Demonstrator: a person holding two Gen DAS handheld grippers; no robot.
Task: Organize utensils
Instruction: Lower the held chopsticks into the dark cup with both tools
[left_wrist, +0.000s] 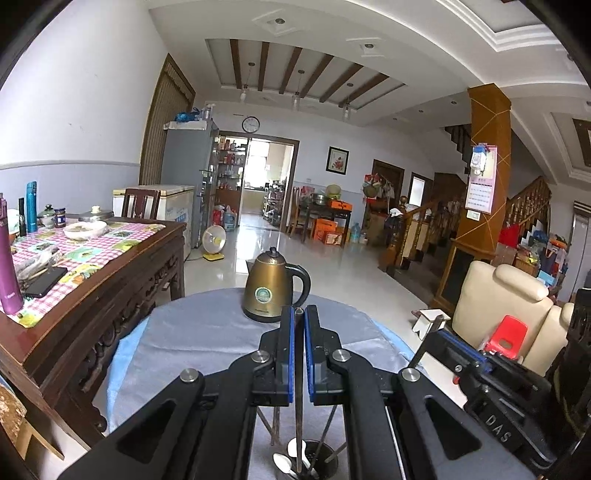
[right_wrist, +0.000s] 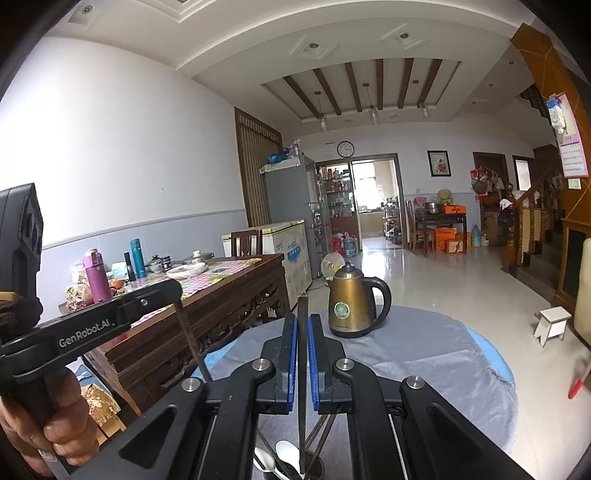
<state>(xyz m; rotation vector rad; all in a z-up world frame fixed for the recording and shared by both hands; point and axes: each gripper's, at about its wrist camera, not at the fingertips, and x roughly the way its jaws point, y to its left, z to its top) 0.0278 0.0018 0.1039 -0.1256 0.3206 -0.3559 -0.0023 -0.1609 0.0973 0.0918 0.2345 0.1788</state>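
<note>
Dark wood sideboard: stands at the far left under a pink checked cloth, with a purple flask, a teal flask, lidded pots and a white bowl on it.
Left gripper: its blue-padded fingers are pressed together on a thin dark chopstick, which stands nearly upright between them with its tip just above the pads.
Utensil holder: a dark cup below the left gripper at the near edge of the round bench; white spoons and more sticks rest inside, and the gripped chopstick's lower end reaches into it.
Bench cover: grey cloth over a pale blue layer.
Brass-coloured kettle: sits upright with a black handle at the far side of the bench, well apart from the holder.
Right gripper: fingers likewise clamped tight on a second dark chopstick, upright, its lower end down among the spoons in the holder.
Person's hand: wrapped around the left gripper's handle, seen from the right wrist view.
Cream armchair: far right, beside a small red stool.
</note>
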